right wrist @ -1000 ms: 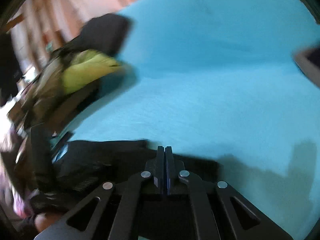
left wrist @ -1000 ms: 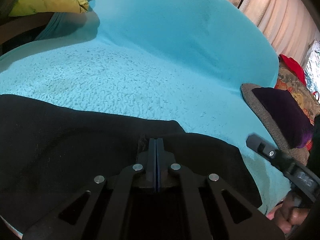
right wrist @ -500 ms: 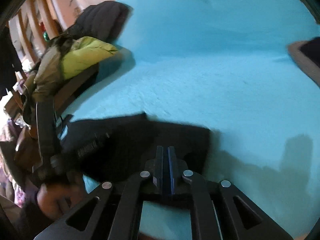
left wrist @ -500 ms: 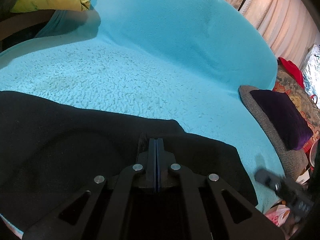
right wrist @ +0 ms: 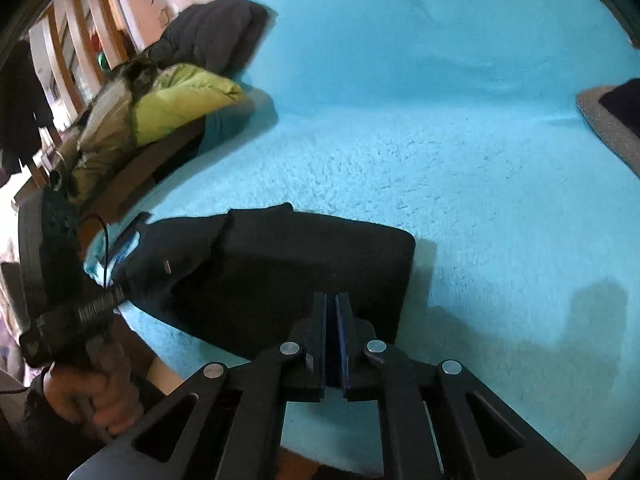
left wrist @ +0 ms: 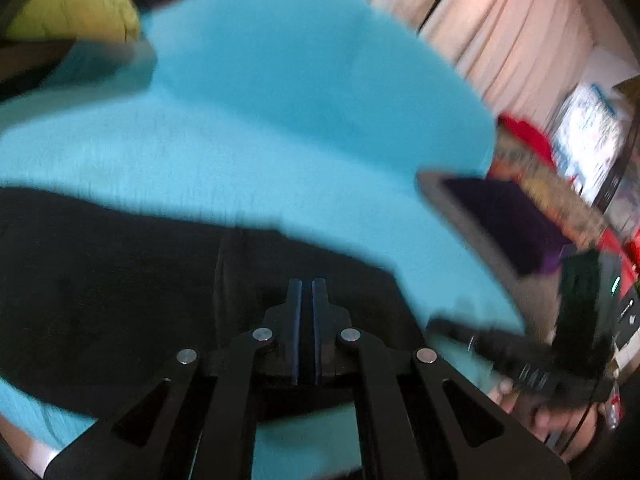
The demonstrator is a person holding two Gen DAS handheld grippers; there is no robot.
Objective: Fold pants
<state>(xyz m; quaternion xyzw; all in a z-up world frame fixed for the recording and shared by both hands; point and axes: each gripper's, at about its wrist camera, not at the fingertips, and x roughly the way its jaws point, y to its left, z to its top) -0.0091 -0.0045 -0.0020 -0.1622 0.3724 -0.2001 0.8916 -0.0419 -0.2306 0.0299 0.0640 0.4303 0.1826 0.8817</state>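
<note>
Black pants (right wrist: 288, 276) lie folded in a thick rectangle on the turquoise fleece blanket (right wrist: 460, 160), near its front edge. In the left wrist view the pants (left wrist: 120, 300) spread dark across the lower left. My left gripper (left wrist: 307, 286) is shut with nothing seen between its fingers, above the pants' near edge; it also shows at the left of the right wrist view (right wrist: 128, 240). My right gripper (right wrist: 331, 298) is shut and empty, just above the pants' front right corner. Its handle and the hand show in the left wrist view (left wrist: 520, 360).
A yellow-green jacket (right wrist: 180, 100) and a dark garment (right wrist: 216, 32) lie at the blanket's back left on a wooden frame. A grey cushion with a purple pillow (left wrist: 508, 216) borders the right side. Curtains (left wrist: 500, 32) hang behind.
Both grippers have pulled back toward the front edge and off the pants. The left wrist view now blurs from its motion. The pants lie in a compact folded rectangle.
</note>
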